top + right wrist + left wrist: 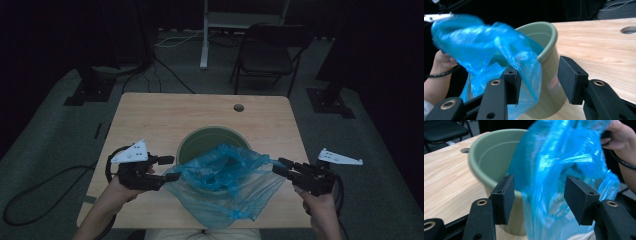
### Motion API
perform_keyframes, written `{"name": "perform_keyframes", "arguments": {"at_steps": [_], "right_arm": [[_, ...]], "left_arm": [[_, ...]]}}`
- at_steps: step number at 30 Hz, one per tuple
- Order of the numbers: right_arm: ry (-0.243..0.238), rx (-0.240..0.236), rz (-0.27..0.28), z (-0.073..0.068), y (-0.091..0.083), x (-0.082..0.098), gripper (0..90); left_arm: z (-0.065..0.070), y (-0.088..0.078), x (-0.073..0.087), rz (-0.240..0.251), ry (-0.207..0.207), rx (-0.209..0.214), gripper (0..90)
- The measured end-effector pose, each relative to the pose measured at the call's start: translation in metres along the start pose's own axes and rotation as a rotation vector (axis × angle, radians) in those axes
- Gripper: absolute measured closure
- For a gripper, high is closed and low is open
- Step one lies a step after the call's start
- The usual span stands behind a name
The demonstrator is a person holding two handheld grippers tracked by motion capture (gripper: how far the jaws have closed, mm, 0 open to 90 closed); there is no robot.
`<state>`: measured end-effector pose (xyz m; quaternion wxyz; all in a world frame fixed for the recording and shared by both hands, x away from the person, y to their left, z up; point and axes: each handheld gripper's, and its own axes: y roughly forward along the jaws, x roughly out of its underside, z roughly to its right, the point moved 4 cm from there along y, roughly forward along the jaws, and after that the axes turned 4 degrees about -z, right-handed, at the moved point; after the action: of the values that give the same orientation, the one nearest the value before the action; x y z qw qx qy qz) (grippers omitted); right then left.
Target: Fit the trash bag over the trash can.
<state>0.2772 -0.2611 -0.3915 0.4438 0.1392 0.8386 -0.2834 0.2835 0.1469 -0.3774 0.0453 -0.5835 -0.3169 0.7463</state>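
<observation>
A round green bin (210, 131) stands in the middle of the wooden table (150, 120). A thin blue plastic bag (225, 175) lies over its near rim and hangs down the front. My left gripper (169, 168) is at the bag's left edge, jaws wide open, with bag film (554, 157) between them and the bin (491, 152) just behind. My right gripper (280, 166) is at the bag's right corner, also open. In the right gripper view the bag (474, 45) drapes past its left jaw into the gap, beside the bin (549, 32).
A cable hole (239, 107) is in the table's far side. A folding chair (267, 50) and a white stand (205, 35) are on the floor beyond the table. Cables trail from both grippers. The opposite hand (619, 135) shows behind the bag.
</observation>
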Motion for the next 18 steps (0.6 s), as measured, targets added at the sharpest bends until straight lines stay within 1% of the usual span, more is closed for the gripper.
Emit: {"name": "perform_keyframes", "arguments": {"at_steps": [1, 2, 3, 4, 5, 6, 7, 8, 10, 11, 13, 14, 16, 17, 18], "right_arm": [[-0.004, -0.011, -0.003, -0.001, 0.004, -0.001, 57.2], [-0.004, -0.011, -0.003, -0.001, 0.004, -0.001, 57.2], [-0.006, -0.014, -0.004, -0.001, 0.006, -0.002, 58.5], [-0.019, -0.023, -0.006, -0.003, 0.012, -0.007, 61.0], [-0.019, -0.023, -0.006, -0.003, 0.012, -0.007, 61.0], [-0.033, -0.012, -0.007, -0.003, 0.017, -0.015, 61.0], [-0.046, -0.003, -0.012, -0.003, 0.018, -0.018, 59.4], [-0.058, 0.001, -0.012, -0.005, 0.021, -0.022, 58.5], [-0.082, -0.011, -0.017, -0.010, 0.026, -0.032, 56.9], [-0.096, -0.014, -0.015, -0.013, 0.029, -0.037, 56.8], [-0.118, -0.020, -0.012, -0.017, 0.034, -0.047, 57.0], [-0.123, -0.024, -0.013, -0.016, 0.037, -0.052, 57.4], [-0.116, -0.023, -0.005, -0.011, 0.043, -0.064, 55.5], [-0.112, -0.023, -0.007, -0.008, 0.045, -0.070, 53.3], [-0.107, -0.021, -0.009, -0.005, 0.047, -0.075, 50.3]], "left_arm": [[0.001, 0.002, -0.002, -0.006, 0.007, 0.005, 43.0], [0.001, 0.002, -0.002, -0.006, 0.007, 0.005, 44.9], [0.001, 0.002, -0.002, -0.006, 0.007, 0.005, 44.9], [0.004, 0.007, -0.014, 0.000, 0.039, 0.023, 46.2], [0.004, 0.007, -0.014, 0.000, 0.039, 0.023, 49.1], [0.003, 0.007, -0.020, 0.020, 0.032, 0.016, 49.1], [0.002, 0.006, -0.029, 0.037, 0.032, 0.009, 49.1], [0.002, 0.006, -0.035, 0.049, 0.036, 0.004, 49.1], [0.002, 0.005, -0.044, 0.064, 0.046, -0.015, 49.5], [0.001, 0.005, -0.048, 0.075, 0.047, -0.023, 53.2], [-0.004, 0.005, -0.056, 0.091, 0.035, -0.041, 60.8], [-0.009, 0.005, -0.060, 0.104, 0.022, -0.051, 67.8], [-0.019, 0.004, -0.065, 0.122, -0.014, -0.062, 70.4], [-0.024, 0.004, -0.067, 0.132, -0.031, -0.072, 74.6], [-0.030, 0.004, -0.069, 0.141, -0.054, -0.074, 74.8]]}}
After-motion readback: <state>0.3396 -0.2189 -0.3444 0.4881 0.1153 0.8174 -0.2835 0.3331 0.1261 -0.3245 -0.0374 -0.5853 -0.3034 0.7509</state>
